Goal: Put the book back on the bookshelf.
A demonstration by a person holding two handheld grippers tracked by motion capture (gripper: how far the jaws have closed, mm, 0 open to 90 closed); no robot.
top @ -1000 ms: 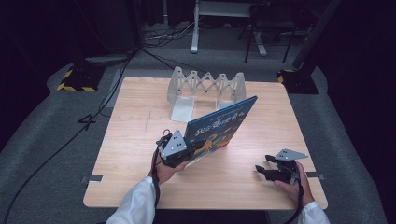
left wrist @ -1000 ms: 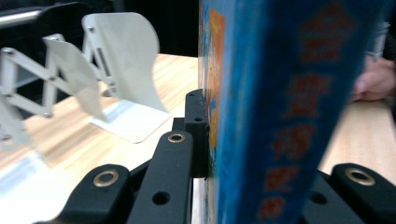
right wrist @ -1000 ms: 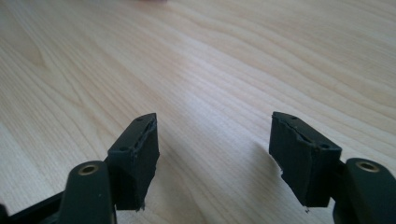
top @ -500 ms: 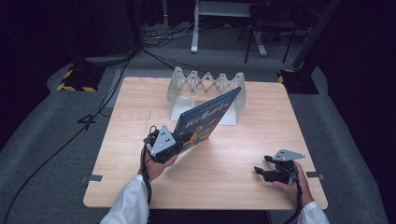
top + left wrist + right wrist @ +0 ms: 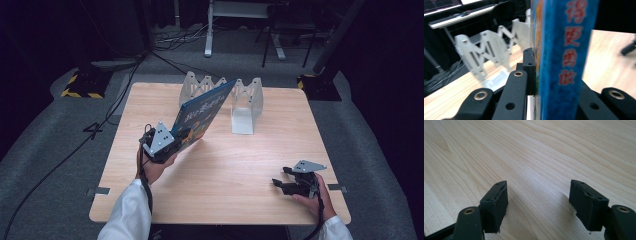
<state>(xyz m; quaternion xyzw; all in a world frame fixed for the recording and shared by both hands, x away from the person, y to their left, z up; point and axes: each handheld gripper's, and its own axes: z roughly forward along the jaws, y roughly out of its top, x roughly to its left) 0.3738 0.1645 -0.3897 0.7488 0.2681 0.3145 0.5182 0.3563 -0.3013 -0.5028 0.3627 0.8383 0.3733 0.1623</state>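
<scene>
A blue picture book (image 5: 202, 112) with red characters on its spine (image 5: 566, 50) is held off the wooden table (image 5: 240, 165), tilted up toward the back. My left gripper (image 5: 176, 140) is shut on its lower corner, over the left part of the table; in the left gripper view the jaws (image 5: 556, 82) clamp the book's covers from either side. The book's top corner overlaps the white zigzag rack (image 5: 245, 100) at the back. Low over the front right corner, my right gripper (image 5: 280, 184) stands open, with bare wood (image 5: 536, 150) between its pads (image 5: 537, 202).
In the left gripper view the rack's slotted dividers (image 5: 489, 52) stand just left of the book. Beyond the table lie a grey floor with cables (image 5: 75, 150), a yellow-black stand base (image 5: 82, 85) at left and a dark stand foot (image 5: 320, 85) at right.
My left gripper has carried the book to the left and a little higher, so its top corner now reaches the rack's left half. The right gripper has stayed where it was.
</scene>
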